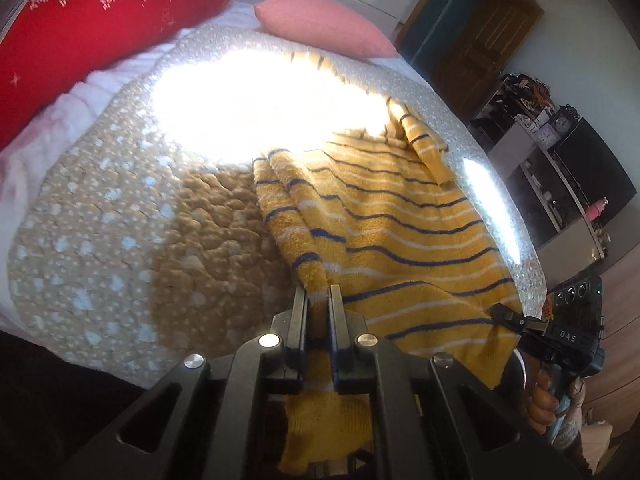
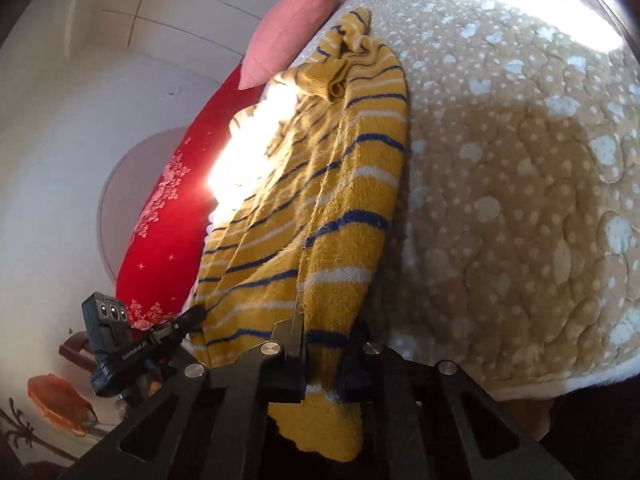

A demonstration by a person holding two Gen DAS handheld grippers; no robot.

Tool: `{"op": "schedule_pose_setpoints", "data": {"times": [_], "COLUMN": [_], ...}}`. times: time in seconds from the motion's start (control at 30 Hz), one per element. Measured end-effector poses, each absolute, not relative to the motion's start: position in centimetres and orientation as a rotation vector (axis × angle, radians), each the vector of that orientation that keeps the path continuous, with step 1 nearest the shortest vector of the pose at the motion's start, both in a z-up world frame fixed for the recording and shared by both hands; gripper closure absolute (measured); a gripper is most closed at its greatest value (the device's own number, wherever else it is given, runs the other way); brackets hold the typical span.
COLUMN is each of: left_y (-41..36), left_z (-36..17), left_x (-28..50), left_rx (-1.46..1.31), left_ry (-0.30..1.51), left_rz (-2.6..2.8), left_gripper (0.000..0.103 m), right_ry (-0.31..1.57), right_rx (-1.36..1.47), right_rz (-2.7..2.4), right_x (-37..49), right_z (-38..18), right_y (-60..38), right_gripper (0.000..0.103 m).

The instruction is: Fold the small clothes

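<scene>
A yellow knitted sweater with blue and white stripes (image 1: 392, 232) lies spread on the bed, partly in bright sunlight. My left gripper (image 1: 318, 300) is shut on its near hem, and the cloth hangs down between the fingers. My right gripper (image 2: 326, 332) is shut on another part of the same hem (image 2: 320, 272); its right finger is hidden behind the cloth. Each gripper shows in the other's view: the right one at the sweater's right corner (image 1: 520, 320), the left one at the lower left (image 2: 176, 326).
The bed has a tan quilt with white spots (image 1: 120, 220). A red pillow (image 1: 88, 32) and a pink pillow (image 1: 320, 24) lie at its head. A dark shelf unit (image 1: 568, 184) and a wooden door (image 1: 472, 40) stand beyond the bed's right edge.
</scene>
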State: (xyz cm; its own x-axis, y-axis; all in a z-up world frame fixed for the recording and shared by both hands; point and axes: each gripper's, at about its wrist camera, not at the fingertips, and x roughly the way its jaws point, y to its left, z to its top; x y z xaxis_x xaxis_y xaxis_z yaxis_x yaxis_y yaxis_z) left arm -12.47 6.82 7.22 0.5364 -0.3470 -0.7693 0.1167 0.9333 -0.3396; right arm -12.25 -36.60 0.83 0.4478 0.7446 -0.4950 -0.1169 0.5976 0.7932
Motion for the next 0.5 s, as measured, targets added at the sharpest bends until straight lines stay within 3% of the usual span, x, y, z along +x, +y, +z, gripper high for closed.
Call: {"op": "schedule_pose_setpoints", "data": {"times": [0.2,0.3,0.37,0.4,0.43,0.5], "left_y": [10.5,12.3,13.1,13.3,13.6,14.1], "left_z": [8.1,7.3,7.8,8.1,8.4,9.6], "left_x": [-16.7,-17.5,-17.8,-18.0,-18.0,-18.1], "left_rx": [-0.206,-0.221,-0.232,-0.241,-0.253,-0.285], "left_ry": [0.963,0.978,0.953,0.938,0.919,0.866], "left_rz": [-0.133,-0.091,-0.074,-0.07,-0.065,-0.041], "left_gripper": [0.094,0.094,0.088,0.08,0.068,0.052], "right_ry": [0.997,1.042,1.025,0.992,0.943,0.803], "right_rx": [0.639,0.652,0.676,0.662,0.636,0.584], "right_rz": [0.6,0.505,0.424,0.363,0.297,0.222], "right_x": [-16.4,-17.3,-17.8,-18.0,-18.3,-18.5], "right_z": [2.0,0.7,1.1,1.9,3.1,6.0], "right_y": [-35.0,-35.6,-36.8,-37.5,-38.1,-38.9], "right_gripper": [0.093,0.086,0.083,0.073,0.052,0.027]}}
